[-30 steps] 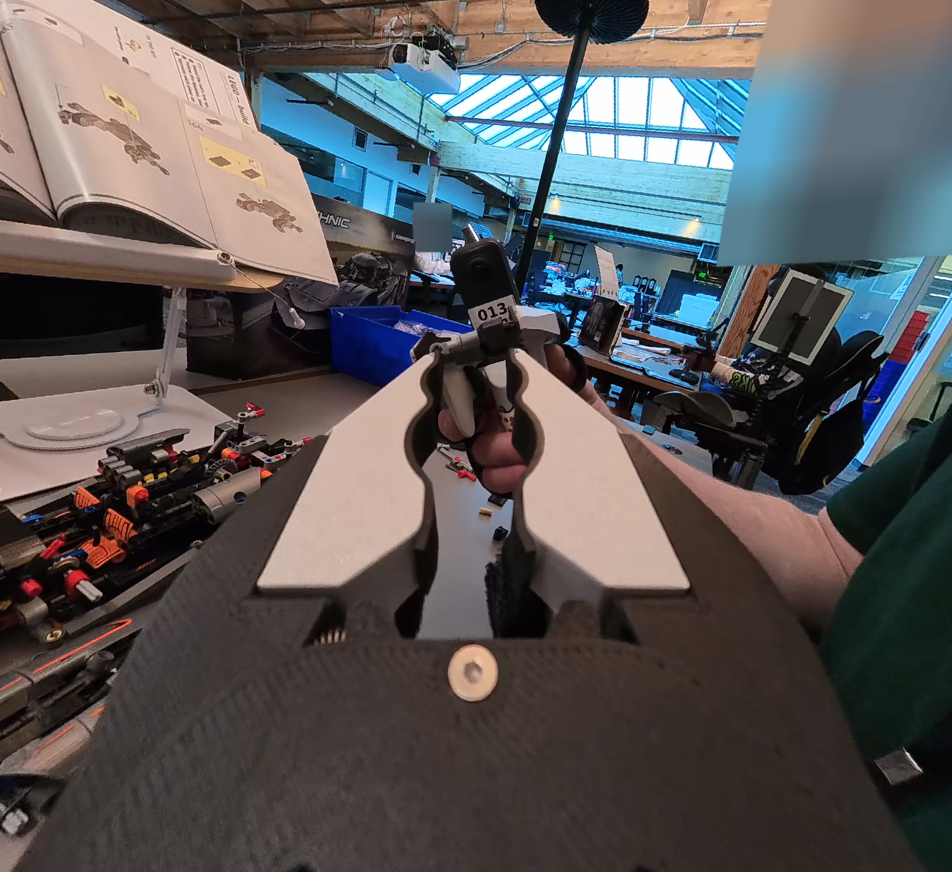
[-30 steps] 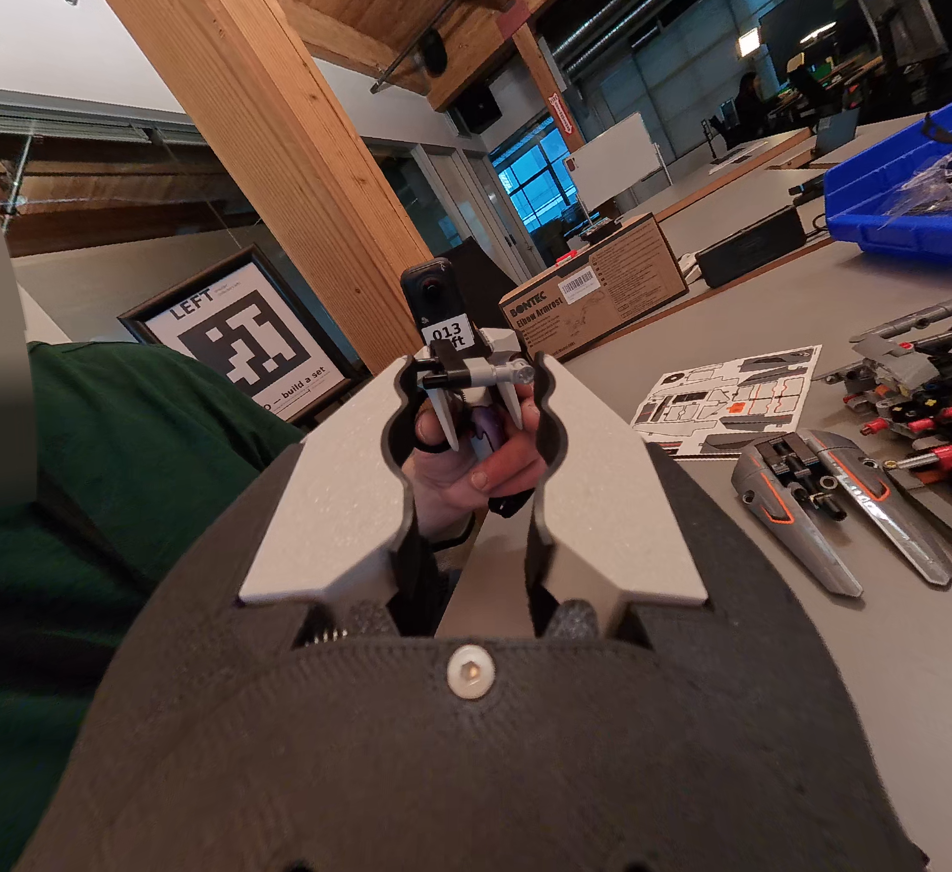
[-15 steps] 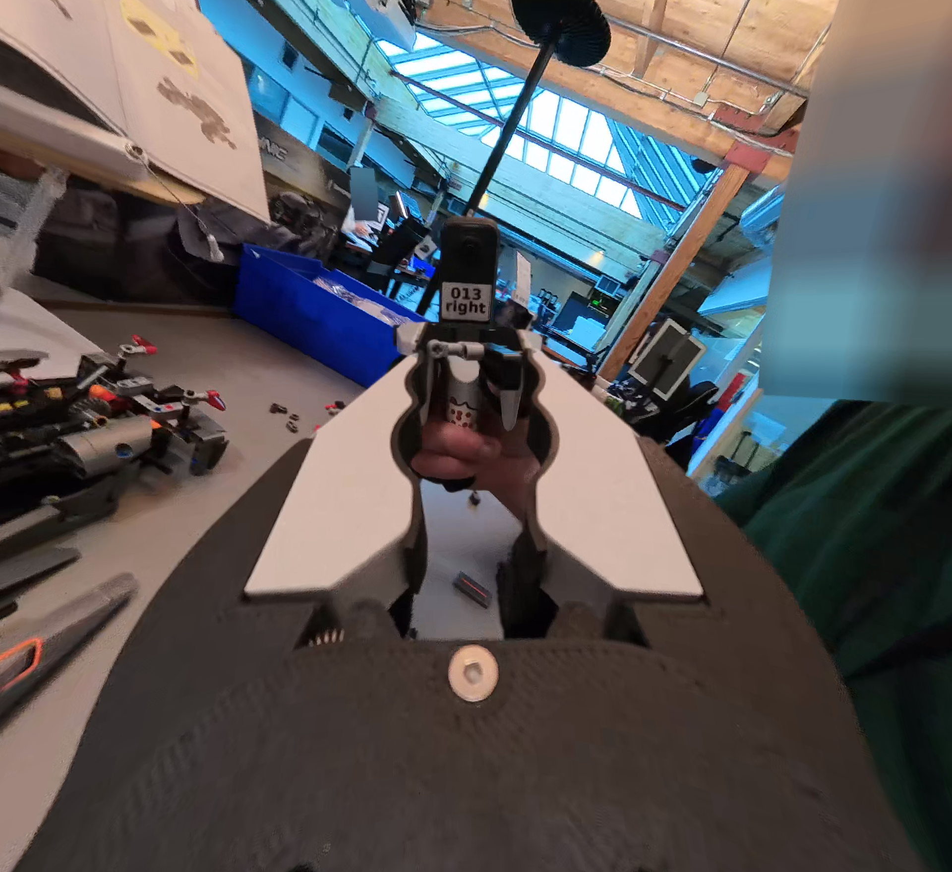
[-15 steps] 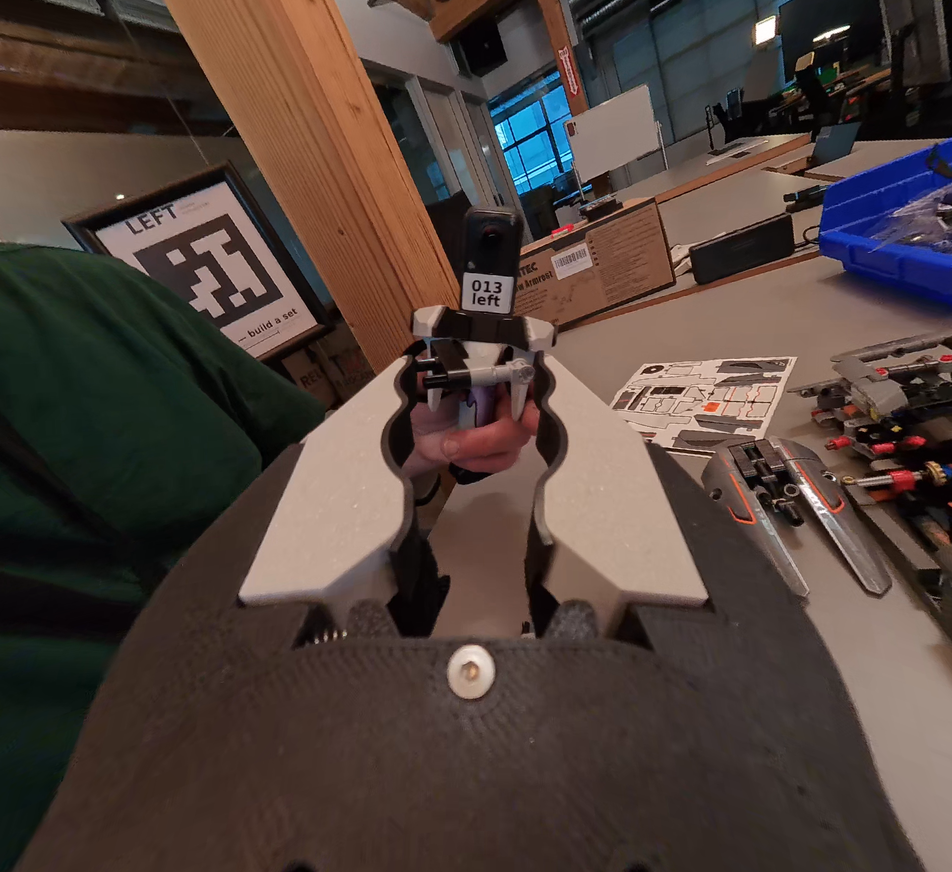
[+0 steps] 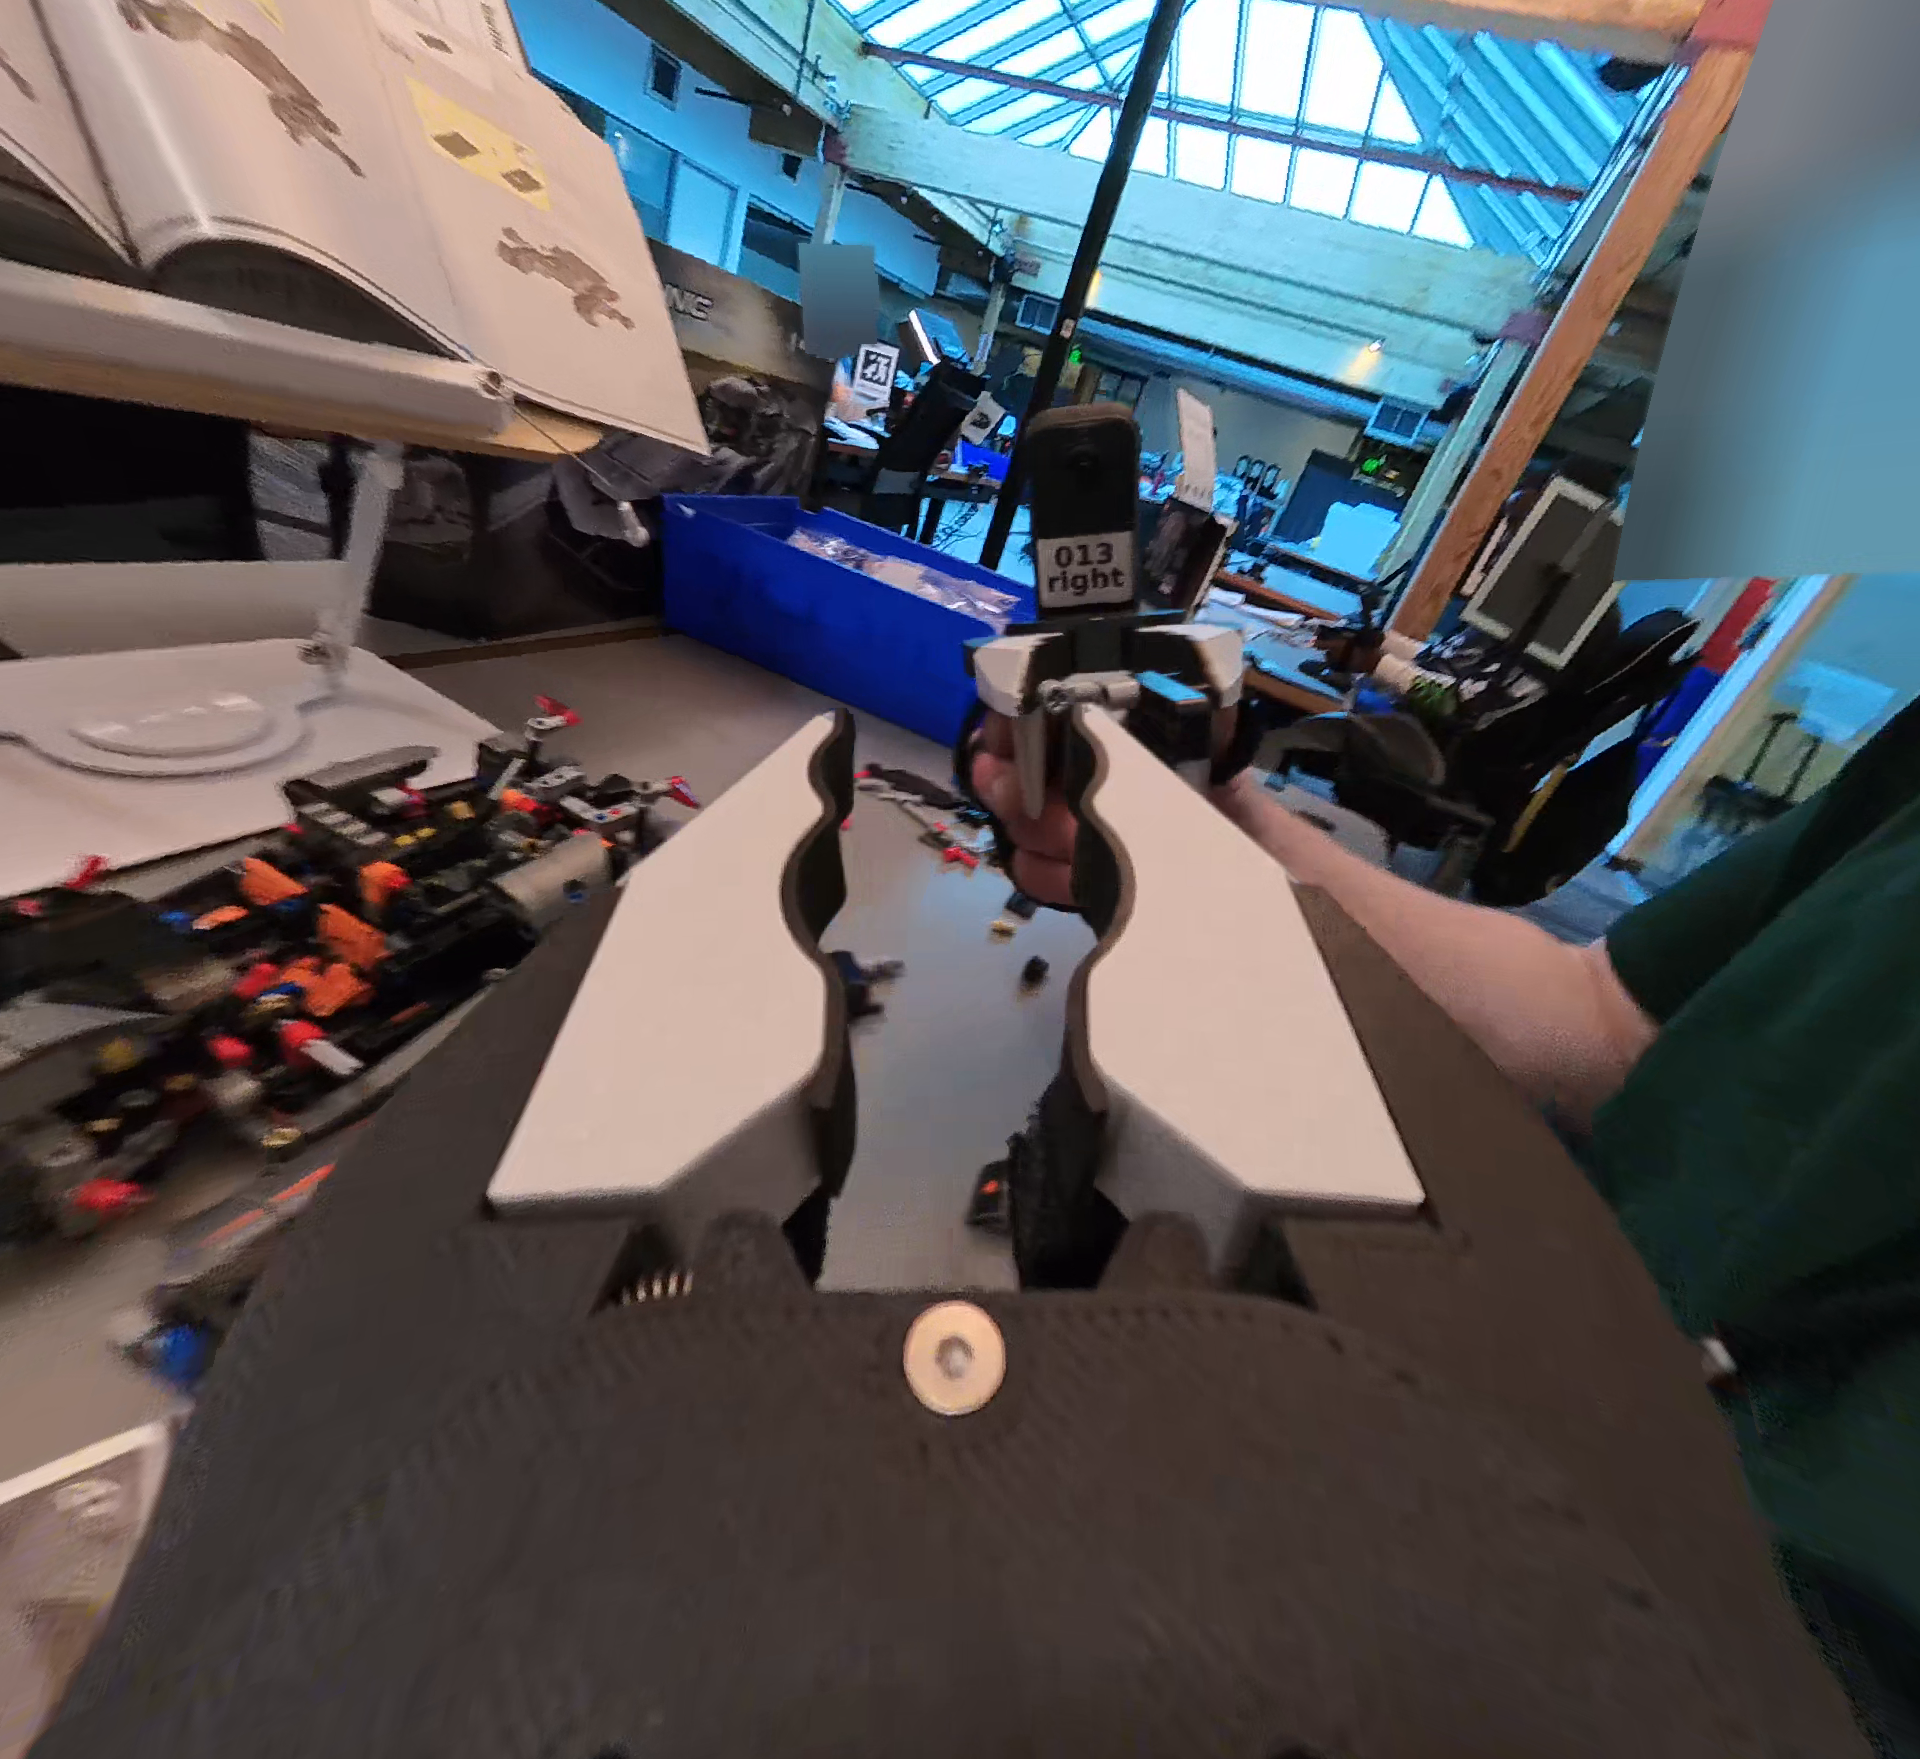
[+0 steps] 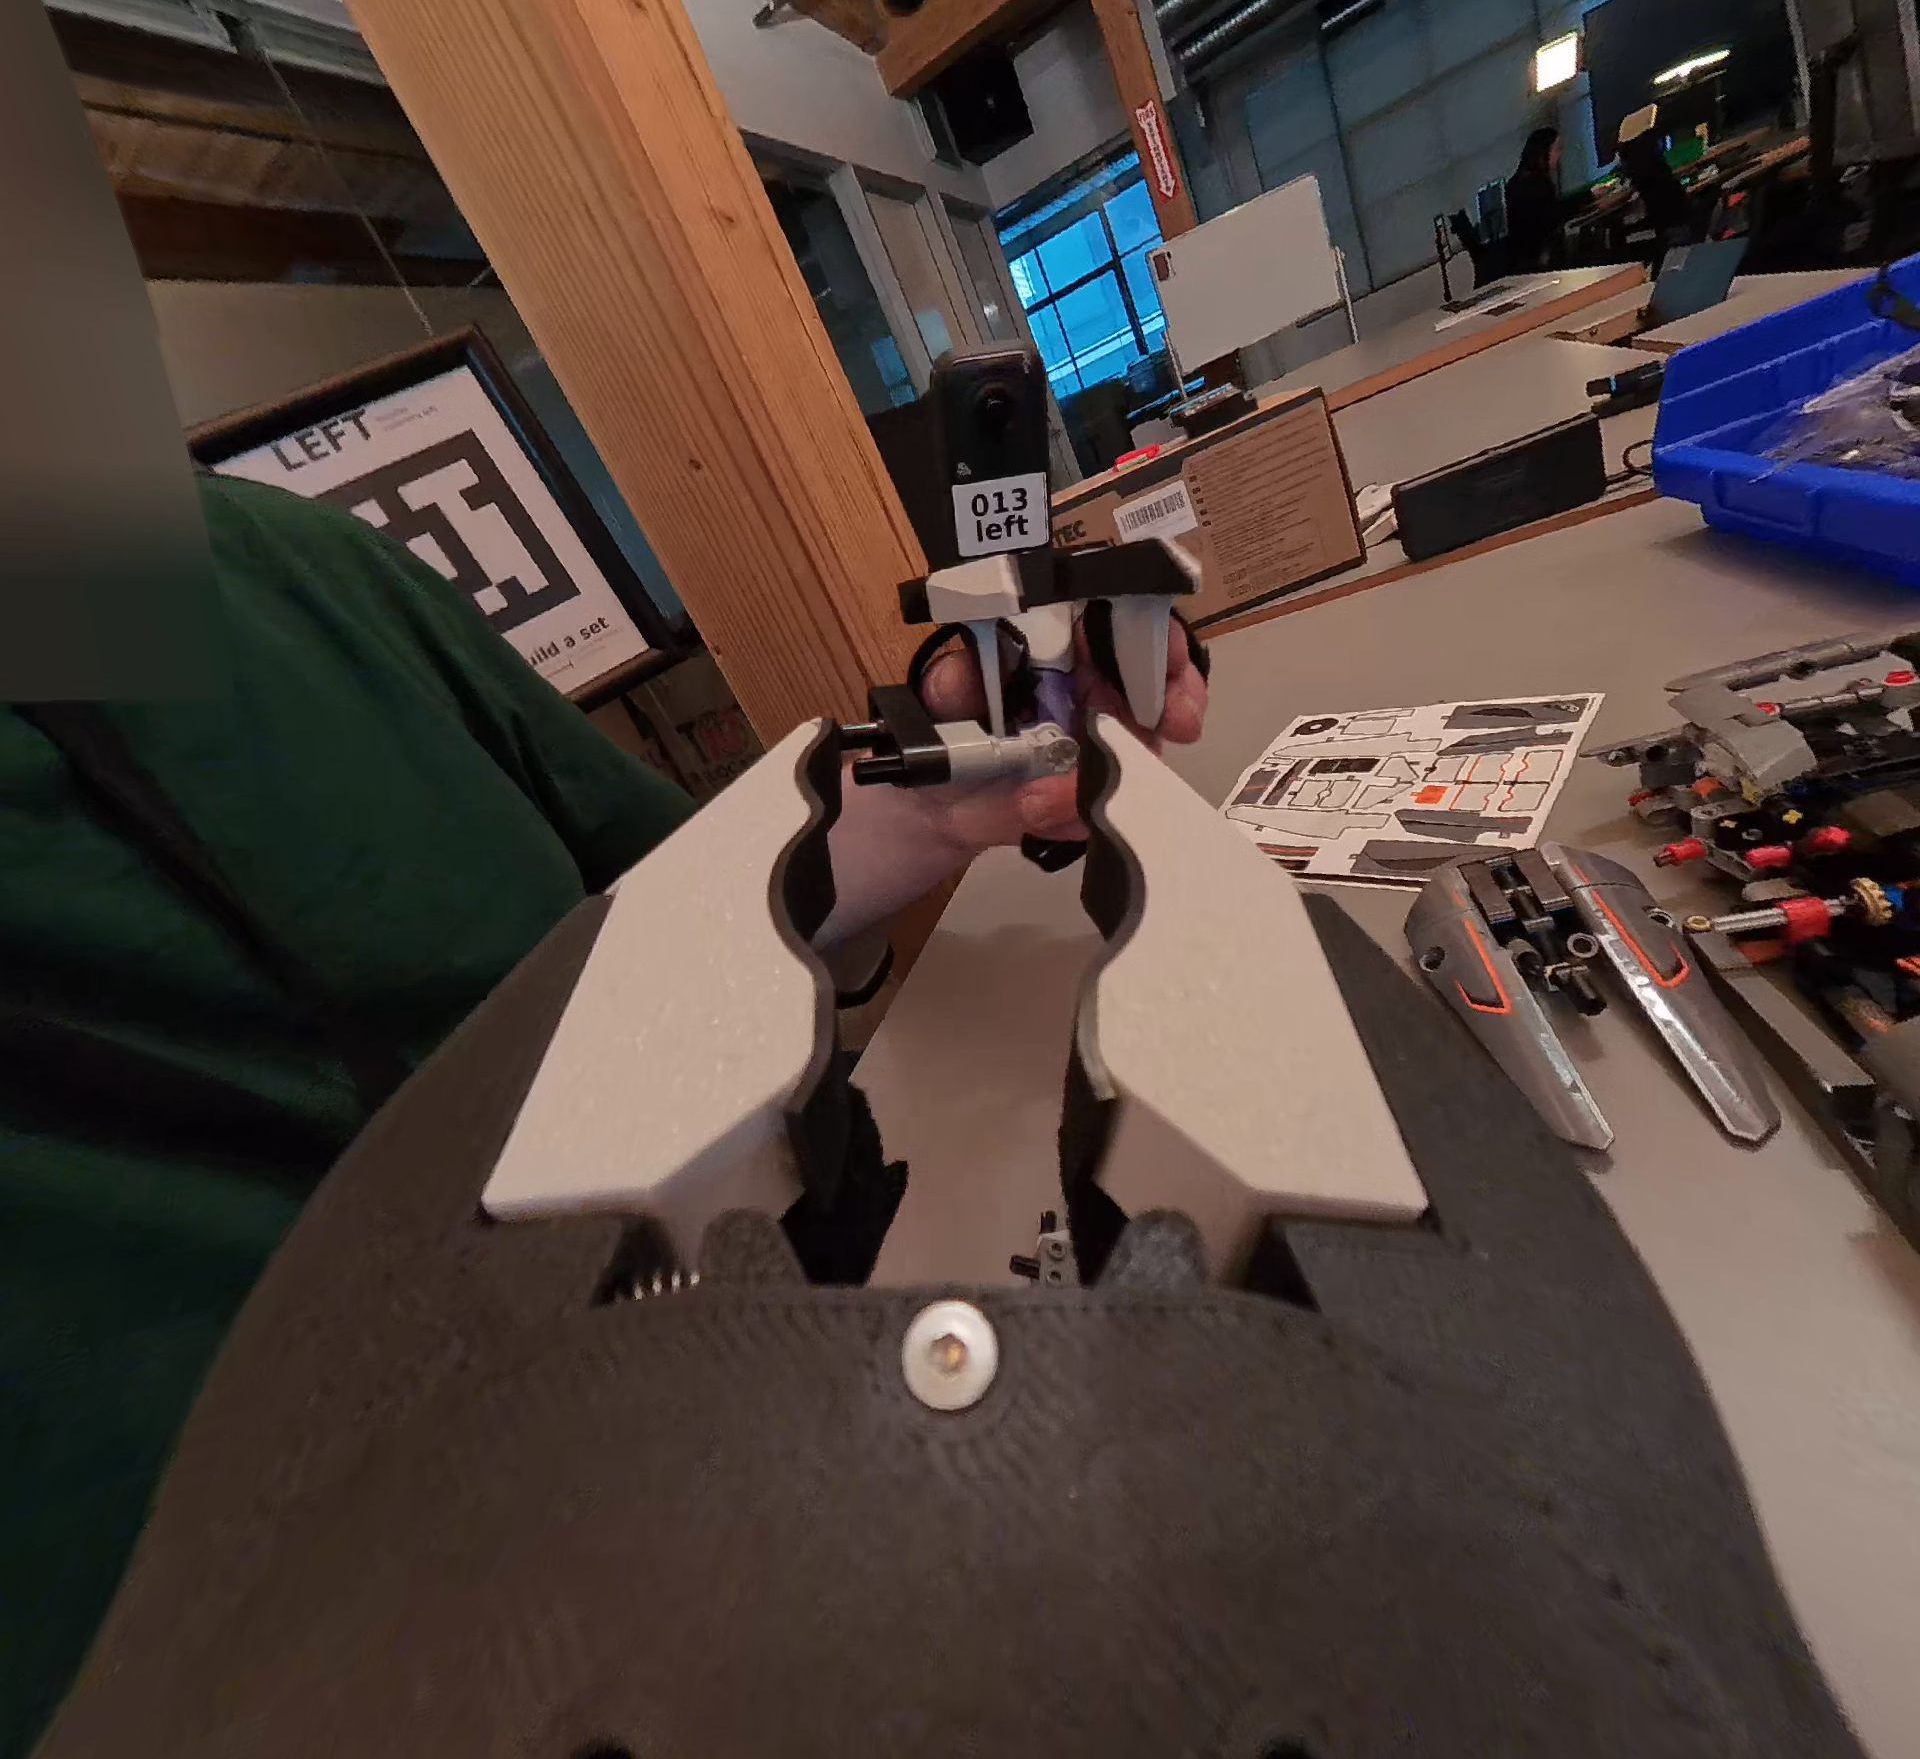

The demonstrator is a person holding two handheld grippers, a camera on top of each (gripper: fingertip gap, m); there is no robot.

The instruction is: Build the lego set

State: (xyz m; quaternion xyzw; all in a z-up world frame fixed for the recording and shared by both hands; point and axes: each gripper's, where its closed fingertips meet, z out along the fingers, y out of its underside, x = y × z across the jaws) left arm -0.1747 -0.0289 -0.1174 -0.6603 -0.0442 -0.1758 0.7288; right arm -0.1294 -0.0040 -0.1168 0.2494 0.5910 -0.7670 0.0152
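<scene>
My right gripper [image 6: 956, 738] is shut on a short grey and black lego axle piece [image 6: 977, 759], held lengthwise between its fingertips above the table. The piece also shows in the left wrist view [image 5: 1101, 693], at the right gripper [image 5: 1107, 717]. My left gripper [image 5: 956, 733] is open and empty. It faces the right gripper, a little to one side of the piece. In the right wrist view the left gripper [image 6: 1065, 691] has its fingers apart just behind the piece. The part-built black, grey and orange lego model [image 5: 312, 930] lies on the table to the left.
An open instruction book [image 5: 312, 99] rests on a white stand [image 5: 187, 733]. A blue bin [image 5: 831, 608] stands behind. Loose small pieces [image 5: 1029, 971] lie on the table. A sticker sheet [image 6: 1423, 774], two grey and orange panels [image 6: 1558, 982], a cardboard box [image 6: 1247, 494] and a wooden post [image 6: 623, 255] are nearby.
My left gripper's jaws have opened wider, and it has shifted so the right gripper now sits off to its right. The right gripper still holds the piece.
</scene>
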